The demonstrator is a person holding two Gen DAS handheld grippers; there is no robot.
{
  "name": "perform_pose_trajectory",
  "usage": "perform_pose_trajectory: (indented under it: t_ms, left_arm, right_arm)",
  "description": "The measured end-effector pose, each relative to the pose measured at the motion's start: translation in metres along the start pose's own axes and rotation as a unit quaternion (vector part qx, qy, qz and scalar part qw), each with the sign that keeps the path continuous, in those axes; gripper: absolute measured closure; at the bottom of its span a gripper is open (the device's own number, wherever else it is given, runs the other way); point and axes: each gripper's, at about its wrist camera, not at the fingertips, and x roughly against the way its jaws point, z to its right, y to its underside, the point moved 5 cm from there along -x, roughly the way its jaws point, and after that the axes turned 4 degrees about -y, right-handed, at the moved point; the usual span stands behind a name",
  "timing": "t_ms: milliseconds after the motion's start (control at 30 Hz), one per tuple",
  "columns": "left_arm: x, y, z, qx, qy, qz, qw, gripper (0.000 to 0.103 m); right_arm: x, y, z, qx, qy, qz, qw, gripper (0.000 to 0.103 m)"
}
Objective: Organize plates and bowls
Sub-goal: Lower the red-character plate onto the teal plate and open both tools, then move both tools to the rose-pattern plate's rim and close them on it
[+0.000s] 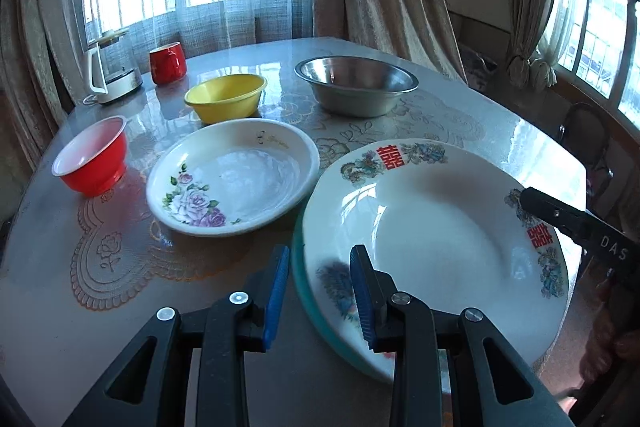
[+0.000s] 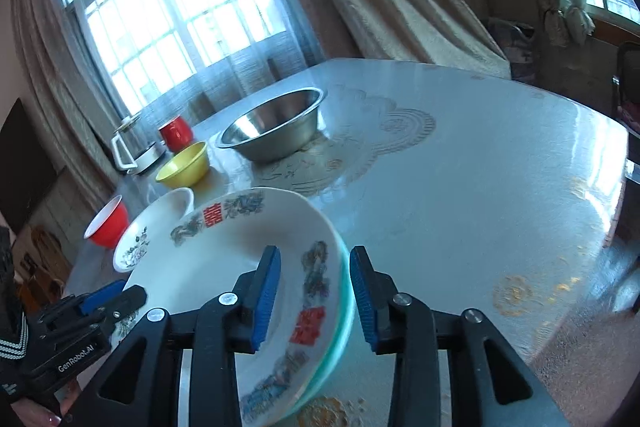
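A large white plate with red characters and a teal underside (image 1: 432, 239) lies at the table's near edge. My left gripper (image 1: 320, 295) is open, its jaws straddling the plate's left rim. My right gripper (image 2: 314, 295) is open too, its jaws straddling the right rim of the same plate (image 2: 248, 251). A white plate with purple roses (image 1: 236, 175) lies to its left. A red bowl (image 1: 92, 159), a yellow bowl (image 1: 226, 97) and a steel bowl (image 1: 356, 83) stand behind.
A red mug (image 1: 168, 62) and a glass kettle (image 1: 114, 75) stand at the far left of the table (image 1: 120, 267). Curtains and windows are behind. A chair (image 1: 584, 131) stands at the right. The right half of the table (image 2: 480, 167) is bare.
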Motion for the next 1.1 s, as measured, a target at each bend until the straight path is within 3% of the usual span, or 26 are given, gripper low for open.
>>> perform_pose_trajectory:
  t_ms: [133, 567, 767, 833, 1100]
  left_arm:
    - [0.005, 0.004, -0.003, 0.003, 0.005, 0.001, 1.0000, 0.065]
    - [0.026, 0.009, -0.047, 0.054, -0.023, -0.002, 0.9982, 0.024]
    - [0.031, 0.008, -0.076, 0.082, -0.042, 0.004, 0.9957, 0.019]
    - [0.030, 0.007, -0.085, 0.088, -0.048, 0.004, 0.9949, 0.017]
    - [0.017, -0.001, -0.109, 0.101, -0.056, 0.005, 0.9933, 0.017]
  right_arm:
    - [0.006, 0.004, 0.002, -0.022, -0.009, -0.004, 1.000, 0.067]
    - [0.008, 0.013, -0.013, -0.011, 0.027, -0.020, 0.999, 0.063]
    - [0.024, -0.001, -0.022, 0.010, 0.093, 0.020, 0.995, 0.060]
    - [0.025, -0.007, -0.029, 0.018, 0.091, 0.022, 0.995, 0.055]
    - [0.004, -0.021, -0.073, 0.055, 0.064, -0.002, 0.996, 0.053]
